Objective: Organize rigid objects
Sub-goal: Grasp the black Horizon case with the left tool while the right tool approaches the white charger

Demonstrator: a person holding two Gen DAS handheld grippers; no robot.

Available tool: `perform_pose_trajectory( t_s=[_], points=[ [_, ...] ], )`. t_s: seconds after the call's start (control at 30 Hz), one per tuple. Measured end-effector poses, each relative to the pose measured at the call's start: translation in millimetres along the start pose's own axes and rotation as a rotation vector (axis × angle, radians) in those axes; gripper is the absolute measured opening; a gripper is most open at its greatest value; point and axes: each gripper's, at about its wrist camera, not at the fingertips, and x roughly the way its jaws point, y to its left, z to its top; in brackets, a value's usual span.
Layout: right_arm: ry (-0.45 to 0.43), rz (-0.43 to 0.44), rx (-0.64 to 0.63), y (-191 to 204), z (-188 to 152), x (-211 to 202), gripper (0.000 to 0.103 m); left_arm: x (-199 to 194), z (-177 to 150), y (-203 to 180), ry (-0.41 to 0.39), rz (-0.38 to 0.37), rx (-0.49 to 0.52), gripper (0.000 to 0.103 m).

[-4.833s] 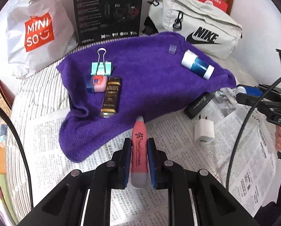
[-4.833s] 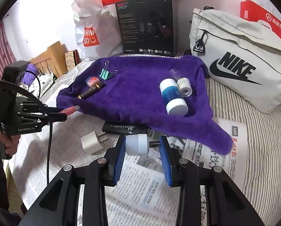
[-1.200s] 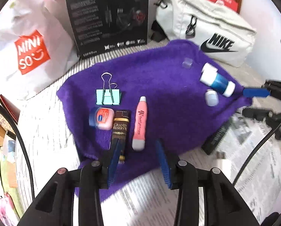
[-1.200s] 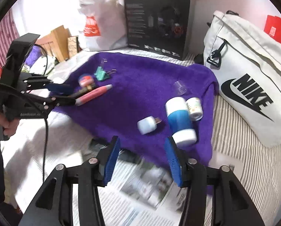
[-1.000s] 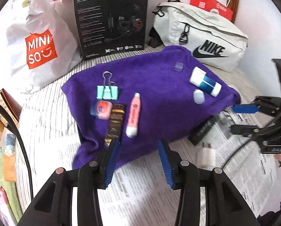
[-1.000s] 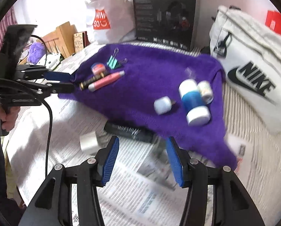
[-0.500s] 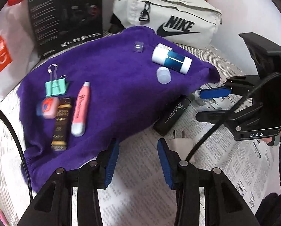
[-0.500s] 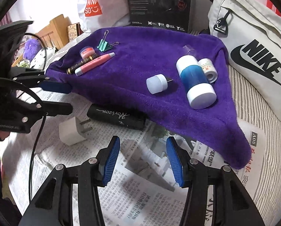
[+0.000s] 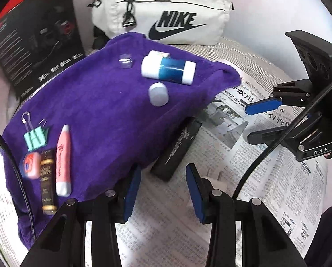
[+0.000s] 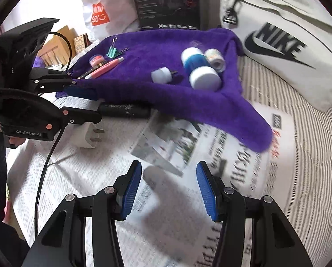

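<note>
I log: white charger (image 10: 85,136), prongs out, on newspaper (image 10: 112,173) | black tube (image 9: 177,149) at purple towel (image 9: 99,102) edge | left hand-held gripper (image 9: 163,191) agape, empty | right hand-held gripper (image 10: 169,191) agape, empty | striped bed (image 10: 310,155)

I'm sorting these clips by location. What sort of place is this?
Probably a bedroom at home: striped bedding under newspaper, with a Nike bag and a Miniso shopping bag against the wall.

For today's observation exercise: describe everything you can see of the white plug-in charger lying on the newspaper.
The white plastic charger block lies on its side on the printed newspaper, off the purple towel. Its two flat metal prongs point toward the right in the right wrist view. It sits just below the black tube, partly hidden by the left gripper, which is not holding it.
</note>
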Motion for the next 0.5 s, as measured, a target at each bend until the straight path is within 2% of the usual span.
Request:
perform_pose_trajectory(
  t_s=[0.4,0.43,0.5],
  points=[
    [-0.009,-0.003,0.029,-4,-5,-4,0.052,15,19,0,0.087,-0.031,0.088,0.037],
    [-0.010,-0.002,0.029,-4,-5,-4,0.052,16,19,0,0.097,-0.038,0.085,0.030],
    [-0.010,0.001,0.027,-4,-6,-4,0.052,19,19,-4,0.115,-0.023,0.104,0.027]
  ],
)
